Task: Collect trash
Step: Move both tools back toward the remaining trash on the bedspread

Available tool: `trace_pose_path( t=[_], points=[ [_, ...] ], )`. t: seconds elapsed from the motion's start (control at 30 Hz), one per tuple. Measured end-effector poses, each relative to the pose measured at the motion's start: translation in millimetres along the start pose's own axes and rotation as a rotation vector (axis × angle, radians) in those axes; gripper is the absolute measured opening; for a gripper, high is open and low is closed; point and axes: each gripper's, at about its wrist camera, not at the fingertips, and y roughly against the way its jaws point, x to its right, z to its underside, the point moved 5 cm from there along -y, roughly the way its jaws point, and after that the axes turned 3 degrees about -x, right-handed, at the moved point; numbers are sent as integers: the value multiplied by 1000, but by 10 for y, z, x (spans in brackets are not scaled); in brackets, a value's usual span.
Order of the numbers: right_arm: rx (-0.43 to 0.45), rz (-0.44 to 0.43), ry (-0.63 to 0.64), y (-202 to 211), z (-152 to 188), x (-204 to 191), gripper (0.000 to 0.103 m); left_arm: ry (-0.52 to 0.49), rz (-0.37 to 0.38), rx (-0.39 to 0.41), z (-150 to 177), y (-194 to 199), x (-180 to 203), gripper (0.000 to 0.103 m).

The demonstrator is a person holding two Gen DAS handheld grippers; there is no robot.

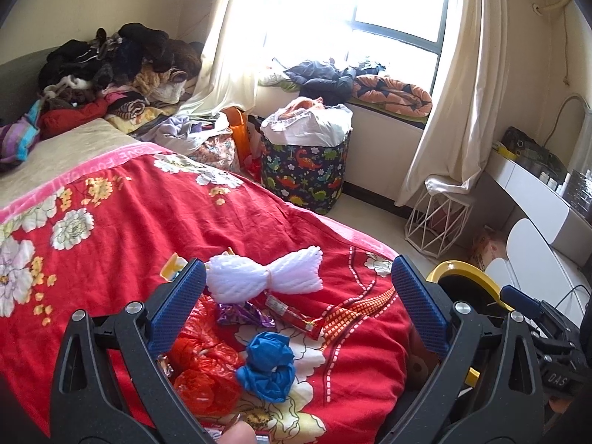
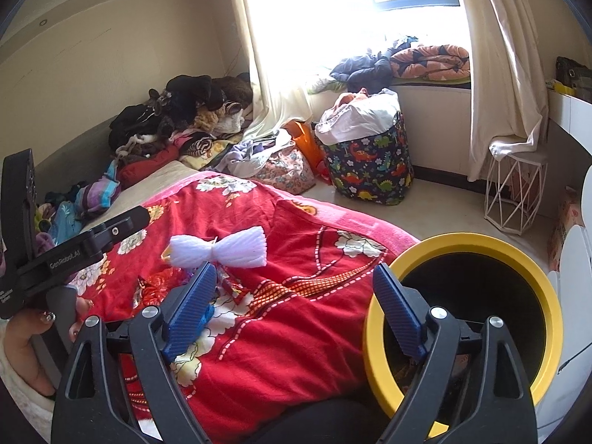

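Currently left gripper [image 1: 298, 296] fingers wide apart, empty, above white foam net sleeve [image 1: 264, 279] on red floral bedspread [image 1: 122, 244]. Right gripper [image 2: 294, 312] fingers apart, empty, beside yellow-rimmed round bin [image 2: 532, 270].

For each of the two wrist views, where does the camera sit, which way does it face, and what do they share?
Left wrist: on the left gripper, above the red quilt, facing the window; jaws open over the blue wad.
Right wrist: on the right gripper, at the bed's edge by the yellow-rimmed bin; the left hand shows.
Shared: white foam net, dinosaur basket.
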Motion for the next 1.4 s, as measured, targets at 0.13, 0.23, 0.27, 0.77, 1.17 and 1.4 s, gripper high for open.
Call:
trace_pose_path(
  t=[0.13,0.23,0.27,0.77,1.17,1.4],
  points=[
    [-7,-11,13,-36,2,-94,84,6,-7,3,2,14,-66,92],
    [-12,-23,29,-60,12,-184,84,10,-19,5,14,29,-124,92],
    [-13,-27,34,-75,17,-205,84,12,-22,5,13,33,-142,92],
    [-115,-106,102,-501,213,-626,83,112,-159,-63,130,-44,-797,92],
    [-257,-179,167,-997,473,-1012,73,228,-205,-134,371,-141,-1258,82],
    [-335,-192,196,-1306,624,-1177,69,293,-178,-211,570,-268,-1367,66]
  ],
)
